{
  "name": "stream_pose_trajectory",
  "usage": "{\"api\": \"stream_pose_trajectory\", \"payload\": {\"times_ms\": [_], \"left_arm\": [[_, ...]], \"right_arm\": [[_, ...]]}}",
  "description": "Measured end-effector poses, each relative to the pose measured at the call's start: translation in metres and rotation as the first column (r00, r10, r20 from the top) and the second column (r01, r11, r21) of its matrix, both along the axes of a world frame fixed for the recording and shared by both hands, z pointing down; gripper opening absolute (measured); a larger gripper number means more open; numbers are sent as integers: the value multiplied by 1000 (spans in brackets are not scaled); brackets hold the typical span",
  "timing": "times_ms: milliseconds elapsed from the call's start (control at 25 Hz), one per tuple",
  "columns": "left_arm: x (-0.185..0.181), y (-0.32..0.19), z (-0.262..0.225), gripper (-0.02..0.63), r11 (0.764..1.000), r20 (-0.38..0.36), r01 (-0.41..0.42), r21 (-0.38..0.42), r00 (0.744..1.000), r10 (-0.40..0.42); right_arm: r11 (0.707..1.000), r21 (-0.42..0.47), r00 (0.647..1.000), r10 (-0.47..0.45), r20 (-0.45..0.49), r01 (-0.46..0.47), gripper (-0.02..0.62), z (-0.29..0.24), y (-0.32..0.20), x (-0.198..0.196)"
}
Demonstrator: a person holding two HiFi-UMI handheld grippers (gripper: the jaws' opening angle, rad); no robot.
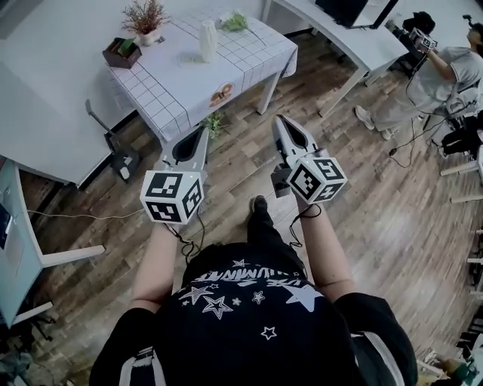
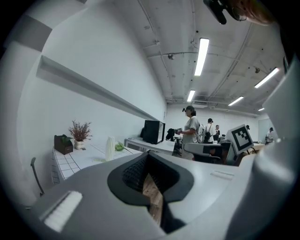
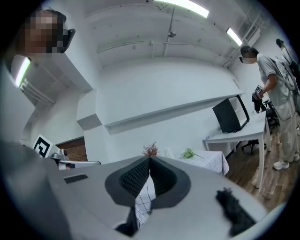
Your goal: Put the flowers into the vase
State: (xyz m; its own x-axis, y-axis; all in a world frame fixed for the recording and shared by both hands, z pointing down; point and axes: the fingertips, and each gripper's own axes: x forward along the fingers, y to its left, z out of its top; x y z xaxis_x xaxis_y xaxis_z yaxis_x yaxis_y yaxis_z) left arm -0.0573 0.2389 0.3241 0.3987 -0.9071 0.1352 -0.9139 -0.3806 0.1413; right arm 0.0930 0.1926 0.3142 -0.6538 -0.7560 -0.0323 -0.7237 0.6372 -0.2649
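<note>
The checked surface point(image 1: 175, 84) is standing ahead, wooden floor point(image 1: 362, 196) lying open around its near edges; left tongs point(image 1: 202, 134) and right tongs point(image 1: 281, 122) are hovering clenched, empty.

Checked cloth tablecloth point(image 1: 189, 71); matt wooden floor point(image 1: 377, 219).

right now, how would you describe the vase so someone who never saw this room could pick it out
Find the table with the white grid-checked cloth at the top of the head view. On its far half stands a tall, narrow white vase, between the reddish dried plant in a pale pot and the loose green flower bunch. It alone is plain white and upright, with nothing sticking out.
</note>
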Motion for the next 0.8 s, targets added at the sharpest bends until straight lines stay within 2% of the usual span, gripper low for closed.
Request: {"api": "stream_pose_trajectory", "payload": {"times_ms": [240,440,800], "left_arm": [[-1,-57,-13,8,995,3,96,29,995,-96],[12,-104,-19,8,990,15,137,28,990,-138],[45,-165,-12,8,974,-10,226,5,974,-226]], "right_arm": [[1000,-6,999,-12,36,13,9,-5,-74,19],[1000,-19,998,-12,57,13,11,-11,-133,42],[996,-53,995,-62,83,66,11,-5,-211,88]]}}
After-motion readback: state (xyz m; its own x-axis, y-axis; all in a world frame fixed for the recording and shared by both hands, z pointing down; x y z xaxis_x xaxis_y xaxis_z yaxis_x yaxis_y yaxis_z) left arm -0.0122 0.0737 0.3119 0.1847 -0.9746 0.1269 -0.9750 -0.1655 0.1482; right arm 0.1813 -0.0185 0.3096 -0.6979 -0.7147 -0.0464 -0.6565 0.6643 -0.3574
